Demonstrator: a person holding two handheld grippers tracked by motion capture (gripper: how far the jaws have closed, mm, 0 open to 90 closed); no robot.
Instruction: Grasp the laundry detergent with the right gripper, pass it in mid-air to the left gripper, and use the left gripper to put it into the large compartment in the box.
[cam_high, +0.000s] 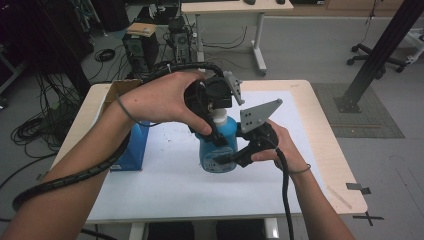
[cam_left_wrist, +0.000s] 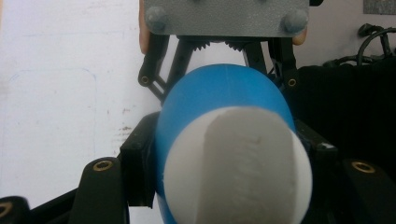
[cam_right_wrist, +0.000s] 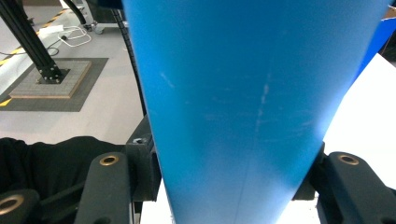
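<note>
We have the blue bottle (cam_high: 216, 147) standing upright on the white sheet (cam_high: 175, 185) near the middle of the counter (cam_high: 327, 145), and both of our grippers are on it. Our right gripper (cam_high: 225, 159) comes in from the side and is clamped on the lower body of the bottle; in the right gripper view the blue wall (cam_right_wrist: 243, 107) sits pressed between the two black jaws. Our left gripper (cam_high: 212, 131) comes down from above, around the upper part. In the left gripper view we look straight onto the white cap (cam_left_wrist: 238, 170) with the blue shoulder (cam_left_wrist: 219, 88) behind it, and the jaws close in on the cap from either side.

By our reading, the work in hand is taking the cap off: one gripper steadies the body, the other holds the top. The reaching and gripping are done. The cap itself still sits on the neck, so the turning or pulling looks not yet finished, and we cannot tell from these pictures whether it has been loosened at all.

What seems left is to work the cap free, lift it clear and put it down somewhere on the counter. A blue box (cam_high: 131, 147) stands just beside the bottle on the left, under our left forearm, and we would need to keep clear of it.
</note>
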